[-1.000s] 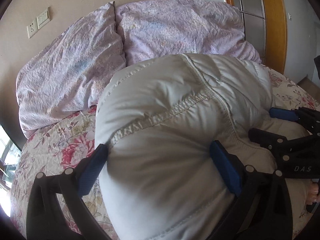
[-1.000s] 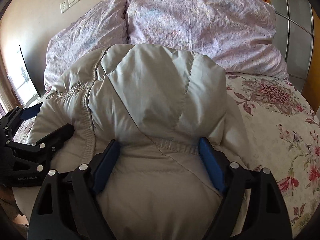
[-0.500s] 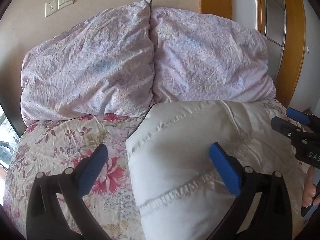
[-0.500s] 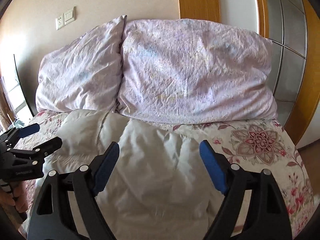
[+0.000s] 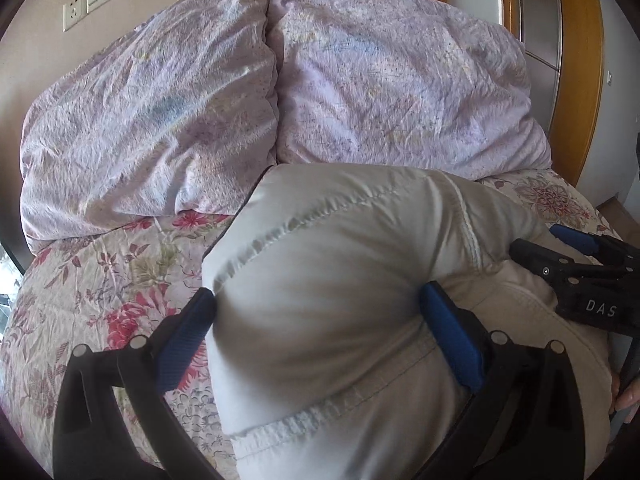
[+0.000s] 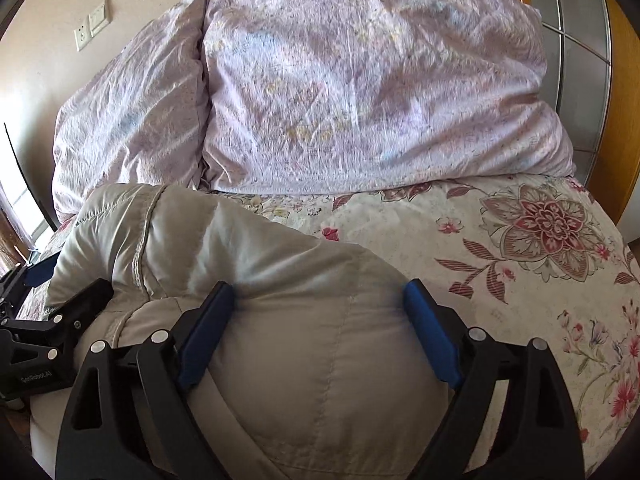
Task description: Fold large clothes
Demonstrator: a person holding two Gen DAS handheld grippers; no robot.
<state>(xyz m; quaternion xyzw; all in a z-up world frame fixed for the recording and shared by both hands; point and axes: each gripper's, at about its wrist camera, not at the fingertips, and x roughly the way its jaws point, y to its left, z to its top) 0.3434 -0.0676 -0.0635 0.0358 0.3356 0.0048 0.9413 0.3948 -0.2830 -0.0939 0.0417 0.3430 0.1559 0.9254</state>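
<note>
Nearest to me, the left gripper (image 5: 316,332) and the right gripper (image 6: 318,330) sit side by side over the near part of the bed, each with a thick bulge of the pale grey puffy jacket (image 5: 352,280) filling the space between its blue pads. The left one's pads press into the padding on both sides, so it is clamped on the jacket. The right one's jaws have just been opening further with the jacket between them; the padding bulges against both pads, gripped wide. The jacket lies bunched on the floral bedsheet (image 6: 520,248), its far edge almost reaching two lilac pillows (image 6: 360,80). Behind them stand a beige wall with a socket and switch (image 5: 90,0) and wooden trim (image 5: 576,60).
</note>
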